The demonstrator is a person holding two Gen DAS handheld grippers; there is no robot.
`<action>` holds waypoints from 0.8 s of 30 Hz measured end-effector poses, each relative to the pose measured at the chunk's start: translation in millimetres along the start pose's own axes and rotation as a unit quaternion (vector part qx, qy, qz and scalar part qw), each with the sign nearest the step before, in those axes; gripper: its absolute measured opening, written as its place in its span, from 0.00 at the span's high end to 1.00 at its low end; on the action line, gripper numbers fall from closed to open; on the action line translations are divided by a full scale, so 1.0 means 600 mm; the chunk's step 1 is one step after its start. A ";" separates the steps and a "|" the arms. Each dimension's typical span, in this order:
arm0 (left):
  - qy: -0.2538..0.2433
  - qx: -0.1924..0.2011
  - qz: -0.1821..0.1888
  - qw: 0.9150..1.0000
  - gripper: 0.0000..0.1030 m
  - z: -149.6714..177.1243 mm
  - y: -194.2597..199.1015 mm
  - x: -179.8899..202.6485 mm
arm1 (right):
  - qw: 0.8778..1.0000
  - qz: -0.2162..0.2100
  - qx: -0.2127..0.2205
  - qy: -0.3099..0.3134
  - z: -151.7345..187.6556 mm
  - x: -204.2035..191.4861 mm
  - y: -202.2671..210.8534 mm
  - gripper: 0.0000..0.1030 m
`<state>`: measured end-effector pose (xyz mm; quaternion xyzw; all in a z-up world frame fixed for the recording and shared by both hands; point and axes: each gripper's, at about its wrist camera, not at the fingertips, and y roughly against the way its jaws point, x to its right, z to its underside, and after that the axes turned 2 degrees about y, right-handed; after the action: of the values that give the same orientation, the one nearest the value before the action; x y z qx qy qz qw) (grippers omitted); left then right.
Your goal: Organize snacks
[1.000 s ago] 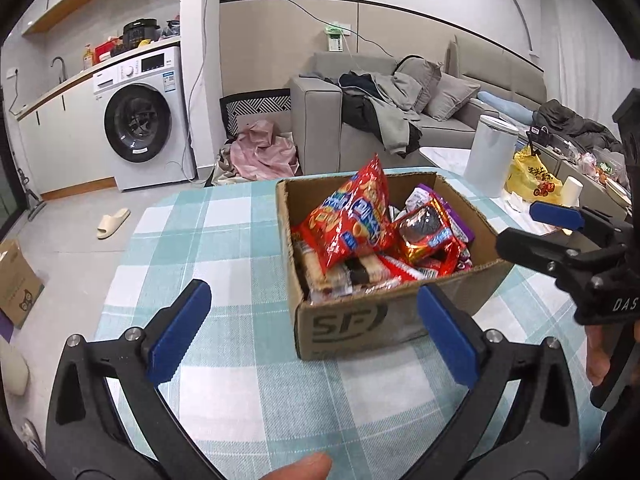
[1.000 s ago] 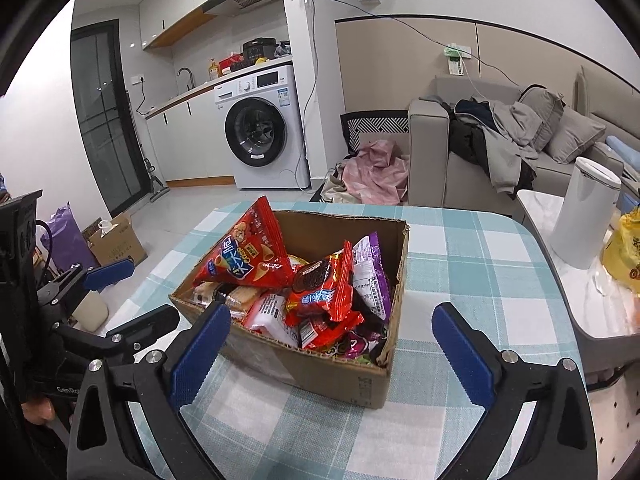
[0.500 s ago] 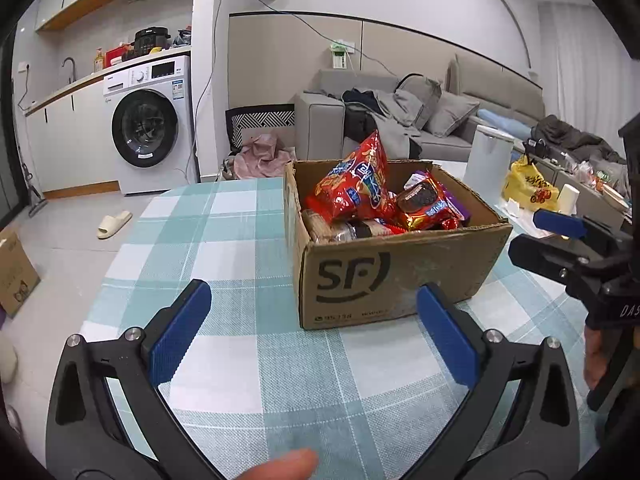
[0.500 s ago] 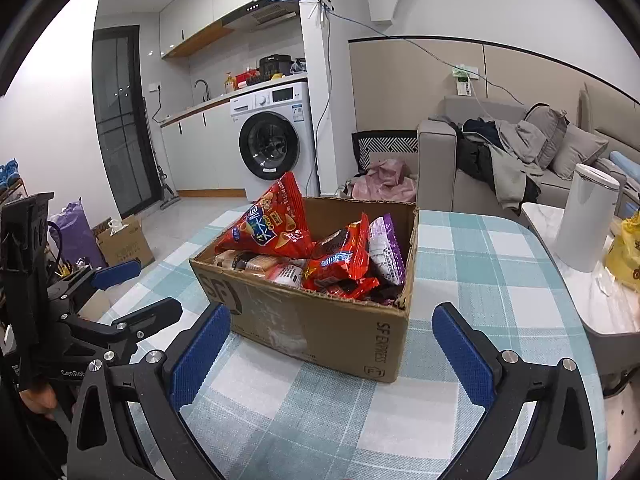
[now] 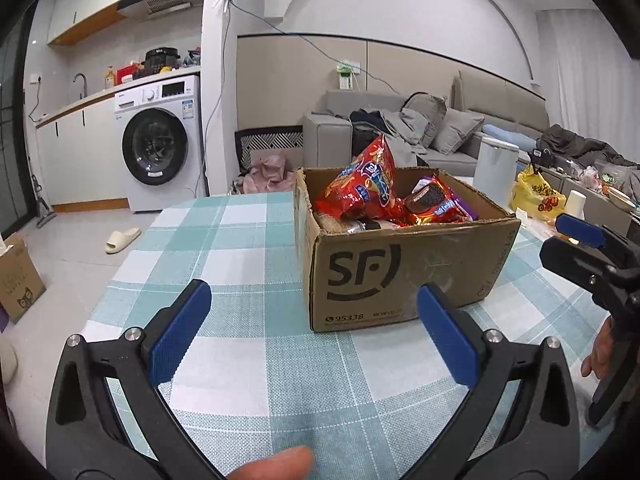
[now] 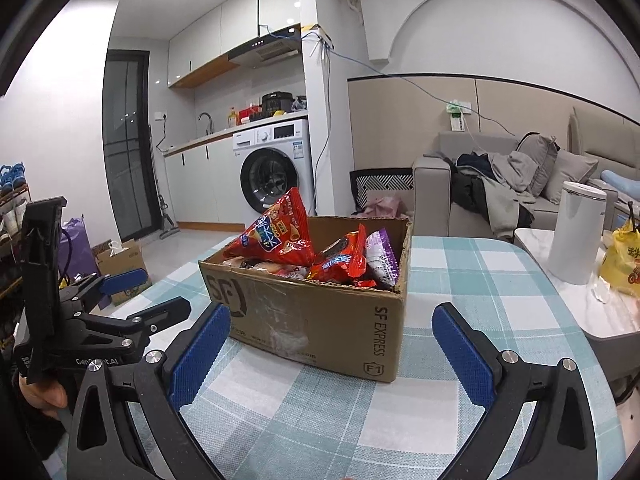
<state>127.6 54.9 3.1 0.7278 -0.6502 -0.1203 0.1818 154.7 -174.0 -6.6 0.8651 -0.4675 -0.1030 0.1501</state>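
Table with checked teal-and-white cloth [image 5: 248, 240] carries one open cardboard shipping box [image 5: 400, 272], printed SF on its near wall, standing upright well in from the cloth's near edge. All snacks in view lie inside the box, piled loose; none lies on the cloth around it. That fits either packets gathered into the box or packets waiting to be sorted out of it; the views do not settle which. Tallest in the box is a large red crisp bag [image 5: 366, 184], tilted, its top corner well above the box rim. Just beside it, toward the box's right wall, a smaller red biscuit packet [image 5: 434, 202] and a purple packet [image 6: 382, 256]; pale wrapped items lie beneath, too hidden to name. Judged handling: packets are light, air-filled, slippery film, contents crushable; take the crisp bag by its raised top seam with a gentle pinch, not across the belly. Left gripper [image 5: 312, 336] stands before the box's near wall, jaws spread wide, holding nothing. Right gripper [image 6: 332, 356] stands before the box's right near corner, jaws likewise wide apart and empty
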 end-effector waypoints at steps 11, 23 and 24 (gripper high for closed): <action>0.001 0.014 0.000 1.000 0.00 0.001 0.007 -0.003 | 1.000 0.021 0.019 0.010 0.013 -0.002 0.011 0.00; -0.003 0.019 -0.004 1.000 0.00 0.002 0.013 0.002 | 0.999 0.017 0.023 0.021 0.015 -0.005 0.009 0.00; -0.002 0.019 -0.004 1.000 0.00 0.002 0.012 0.002 | 0.999 0.017 0.023 0.020 0.015 -0.003 0.009 0.00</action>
<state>120.5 52.6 4.9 0.7335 -0.6496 -0.1105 0.1663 146.5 -176.6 -12.8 0.8620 -0.4814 -0.0725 0.1416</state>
